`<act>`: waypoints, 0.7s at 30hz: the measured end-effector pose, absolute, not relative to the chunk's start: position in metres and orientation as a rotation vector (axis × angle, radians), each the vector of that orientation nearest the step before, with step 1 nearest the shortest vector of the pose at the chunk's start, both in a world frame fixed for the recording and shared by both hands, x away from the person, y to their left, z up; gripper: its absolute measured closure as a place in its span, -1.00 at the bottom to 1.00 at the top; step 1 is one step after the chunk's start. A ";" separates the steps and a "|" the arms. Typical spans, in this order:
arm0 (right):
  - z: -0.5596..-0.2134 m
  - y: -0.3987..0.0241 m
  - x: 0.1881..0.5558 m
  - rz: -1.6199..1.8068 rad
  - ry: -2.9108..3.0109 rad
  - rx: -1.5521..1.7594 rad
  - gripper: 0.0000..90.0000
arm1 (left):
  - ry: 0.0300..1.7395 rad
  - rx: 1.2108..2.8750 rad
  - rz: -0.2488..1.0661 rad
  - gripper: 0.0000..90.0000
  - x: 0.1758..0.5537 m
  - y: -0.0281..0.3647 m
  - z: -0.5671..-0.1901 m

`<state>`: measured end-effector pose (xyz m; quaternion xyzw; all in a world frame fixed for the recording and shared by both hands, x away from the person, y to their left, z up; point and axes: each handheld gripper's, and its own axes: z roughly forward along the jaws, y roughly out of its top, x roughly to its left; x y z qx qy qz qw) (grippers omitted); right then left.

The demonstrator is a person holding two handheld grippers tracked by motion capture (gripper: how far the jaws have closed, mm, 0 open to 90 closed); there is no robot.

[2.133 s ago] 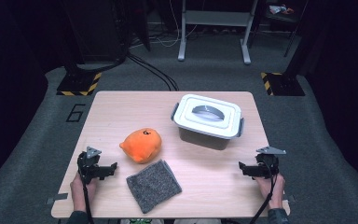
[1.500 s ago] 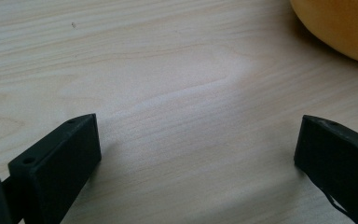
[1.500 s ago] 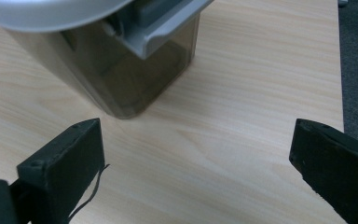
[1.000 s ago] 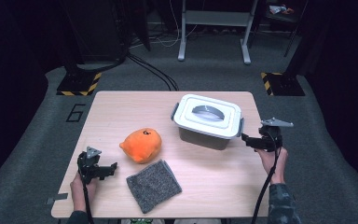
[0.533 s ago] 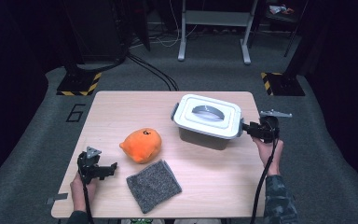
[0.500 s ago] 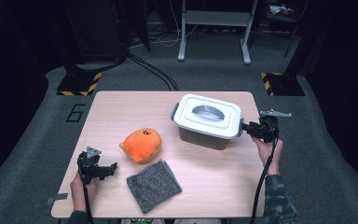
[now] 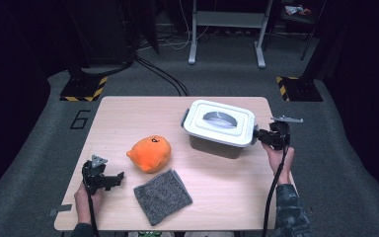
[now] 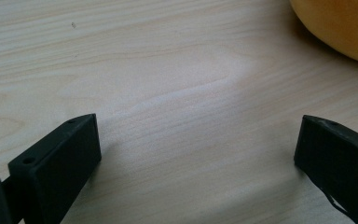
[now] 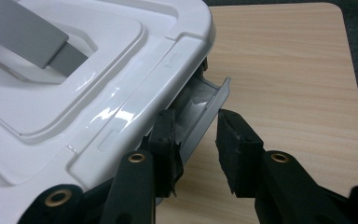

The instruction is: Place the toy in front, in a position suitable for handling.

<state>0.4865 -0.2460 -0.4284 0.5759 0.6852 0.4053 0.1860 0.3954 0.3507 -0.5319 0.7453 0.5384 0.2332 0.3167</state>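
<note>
- The white box (image 7: 219,129) is sitting on the far right part of the surface (image 7: 227,182), with its lid (image 9: 70,79) on top.
- The right tool (image 7: 259,136) is reaching in at the box's right end, where a grey latch (image 9: 205,114) is sticking out under the lid's edge.
- Its jaws have just been closing, and the latch is sitting between them. One finger looks like it is touching the inner side; the other finger (image 9: 235,149) is standing a little apart from the outer side, so the tool is not squeezing it yet.
- To do this well, I think the tool should be closing gently until both fingers are pressing the latch, then pulling the flap outward and away from the box.
- It should be staying low on the flap, so it is not slipping off the thin edge.
- The box may be sliding, so a slow pull seems best.
- The left tool (image 8: 191,168) is resting wide open above bare wood at the near left, holding nothing.
- The orange plush toy (image 7: 149,153) and the grey cloth (image 7: 163,196) are lying well away from the box.
</note>
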 end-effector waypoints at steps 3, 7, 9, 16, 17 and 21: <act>-0.429 -0.246 0.487 1.144 1.918 1.641 0.50 | 1.418 1.962 0.614 -1.00 0.395 0.351 -0.532; -0.429 -0.244 0.487 1.136 1.909 1.651 0.54 | 1.417 1.963 0.614 -1.00 0.395 0.351 -0.532; -0.428 -0.241 0.488 1.129 1.900 1.661 0.54 | 1.417 1.962 0.614 -1.00 0.395 0.351 -0.532; -0.429 -0.234 0.490 1.126 1.888 1.677 0.55 | 1.417 1.962 0.614 -1.00 0.395 0.351 -0.532; -0.429 -0.232 0.490 1.129 1.890 1.677 0.55 | 1.417 1.962 0.614 -1.00 0.395 0.351 -0.532; -0.428 -0.228 0.492 1.134 1.897 1.673 0.55 | 1.417 1.962 0.614 -1.00 0.395 0.351 -0.532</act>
